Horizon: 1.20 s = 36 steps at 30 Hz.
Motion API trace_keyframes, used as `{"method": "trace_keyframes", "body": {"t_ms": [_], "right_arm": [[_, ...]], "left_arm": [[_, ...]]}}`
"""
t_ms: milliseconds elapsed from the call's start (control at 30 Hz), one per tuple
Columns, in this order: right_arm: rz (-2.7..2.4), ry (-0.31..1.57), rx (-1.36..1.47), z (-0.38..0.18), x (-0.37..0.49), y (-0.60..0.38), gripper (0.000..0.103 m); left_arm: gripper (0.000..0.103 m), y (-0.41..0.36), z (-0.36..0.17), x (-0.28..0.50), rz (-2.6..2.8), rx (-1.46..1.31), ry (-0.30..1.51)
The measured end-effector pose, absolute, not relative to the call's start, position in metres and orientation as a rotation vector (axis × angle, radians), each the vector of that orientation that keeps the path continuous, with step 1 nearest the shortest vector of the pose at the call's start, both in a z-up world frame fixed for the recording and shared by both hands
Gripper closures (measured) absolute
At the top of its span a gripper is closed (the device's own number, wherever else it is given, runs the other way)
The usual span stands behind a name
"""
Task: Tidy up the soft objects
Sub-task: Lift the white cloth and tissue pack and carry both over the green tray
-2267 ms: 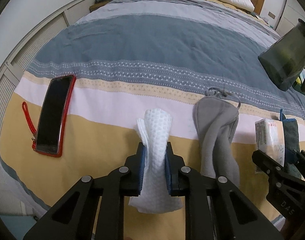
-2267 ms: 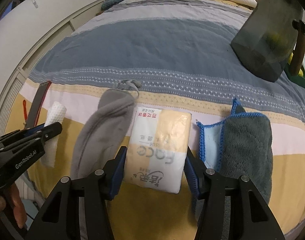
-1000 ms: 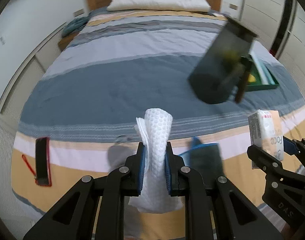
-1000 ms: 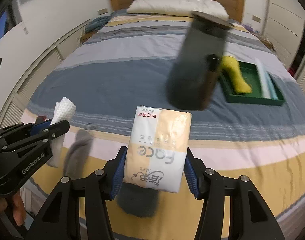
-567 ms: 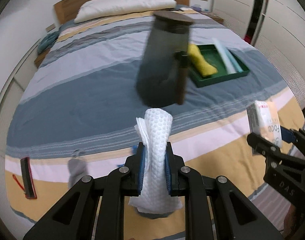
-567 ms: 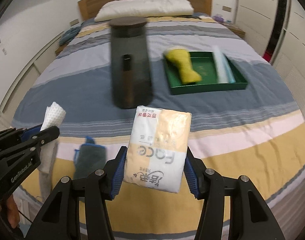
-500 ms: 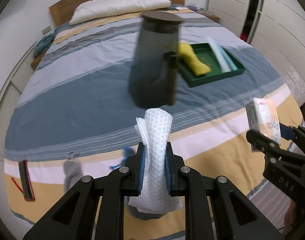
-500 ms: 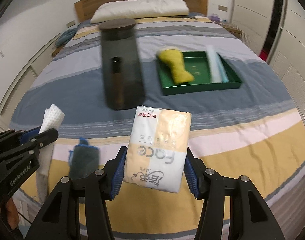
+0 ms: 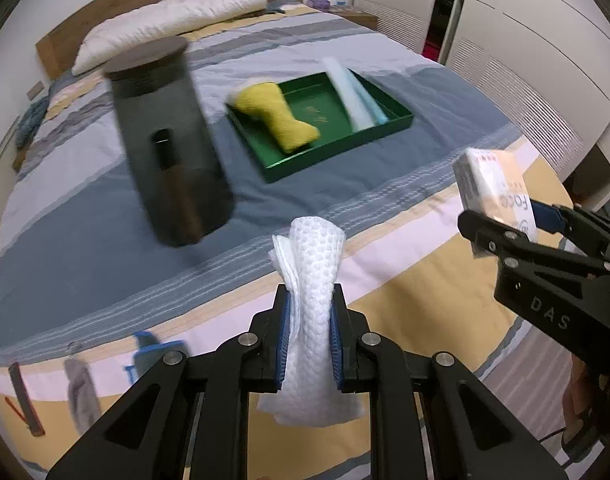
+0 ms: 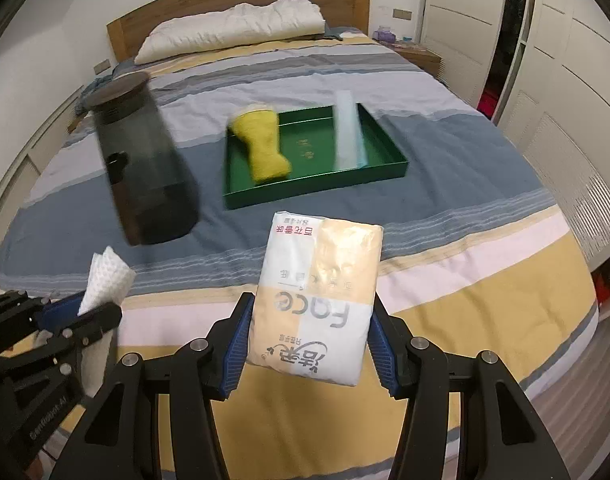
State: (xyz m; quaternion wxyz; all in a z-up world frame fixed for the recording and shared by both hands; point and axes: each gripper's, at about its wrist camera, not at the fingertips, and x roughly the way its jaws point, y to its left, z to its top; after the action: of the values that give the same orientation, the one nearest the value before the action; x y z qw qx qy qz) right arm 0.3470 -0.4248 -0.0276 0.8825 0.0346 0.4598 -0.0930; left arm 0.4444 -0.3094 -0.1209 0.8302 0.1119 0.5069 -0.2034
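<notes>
Both loads have swung from the bed's near edge toward the green tray (image 10: 385,168) at upper centre, now in reach: the left gripper (image 9: 310,344) is clamped tight on the white cloth (image 9: 313,280), the right gripper (image 10: 309,344) half-wide on the tissue pack (image 10: 317,300).

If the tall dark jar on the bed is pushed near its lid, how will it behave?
The jar is tall and narrow and stands on a soft bedspread, so it probably tips easily. It looks rigid, with smooth walls, likely slippery for pads.

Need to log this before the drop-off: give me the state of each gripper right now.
Left gripper: closed on the white waffle cloth.
Right gripper: closed on the tissue pack, jaws partway apart around its width.
</notes>
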Motion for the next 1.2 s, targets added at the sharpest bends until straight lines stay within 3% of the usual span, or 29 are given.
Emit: {"method": "trace_keyframes", "body": {"t_ms": [667, 1200], "right_arm": [[-0.147, 0.854, -0.048, -0.049, 0.470, -0.491, 0.051], [-0.071, 0.803, -0.092, -0.103, 0.591, -0.512, 0.050]], "left_arm": [[0.088, -0.375, -0.131, 0.557, -0.346, 0.119, 0.982], [0.088, -0.386, -0.169, 0.653, -0.223, 0.044, 0.959]]}}
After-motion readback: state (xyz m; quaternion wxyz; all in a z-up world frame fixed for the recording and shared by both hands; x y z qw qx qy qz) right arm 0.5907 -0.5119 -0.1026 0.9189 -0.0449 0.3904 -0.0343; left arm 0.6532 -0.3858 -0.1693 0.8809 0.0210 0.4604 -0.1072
